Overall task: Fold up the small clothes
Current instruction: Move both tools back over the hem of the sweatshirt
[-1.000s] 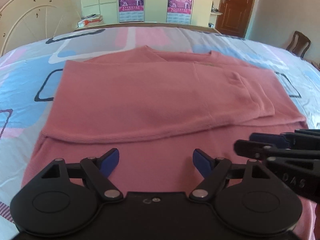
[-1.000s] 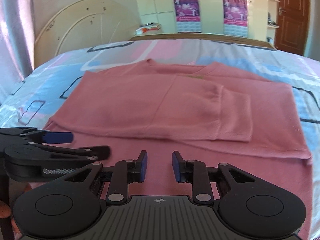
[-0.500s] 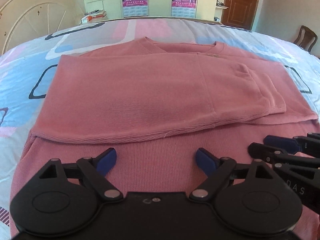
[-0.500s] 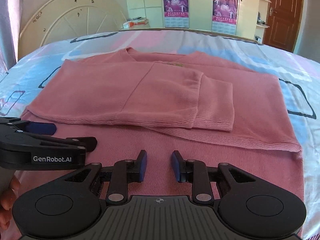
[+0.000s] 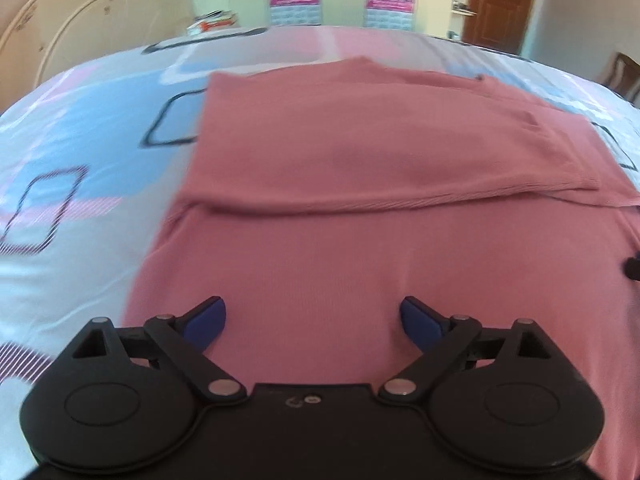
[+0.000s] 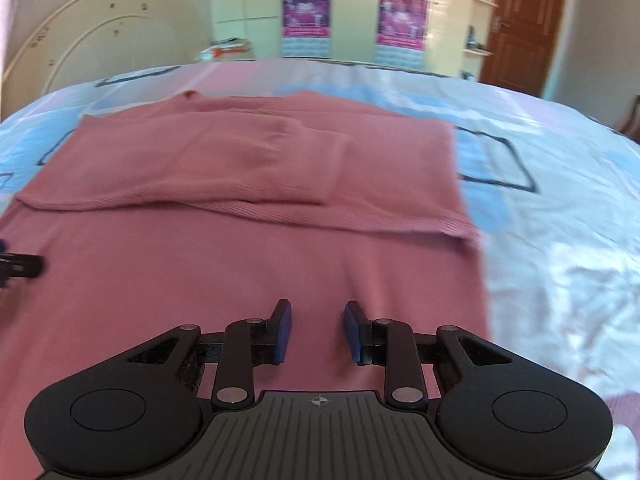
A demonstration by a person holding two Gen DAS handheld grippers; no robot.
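Sweater (image 5: 360, 248) lies flat on the bed (image 5: 88, 168), sleeves folded across it. Left gripper (image 5: 312, 318) and right gripper (image 6: 318, 330) hover with fingers spread, empty, probably approaching the near hem, blurred here, to pinch and fold it away.

text: none legible | posters (image 6: 307, 20) on far cabinets: print too blurred to read | grippers: no readable marking in either view

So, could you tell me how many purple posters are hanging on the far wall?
2. One purple poster hangs left of centre on the pale cupboards, the other poster to its right, nearer the brown door. Their upper edges are cut off.
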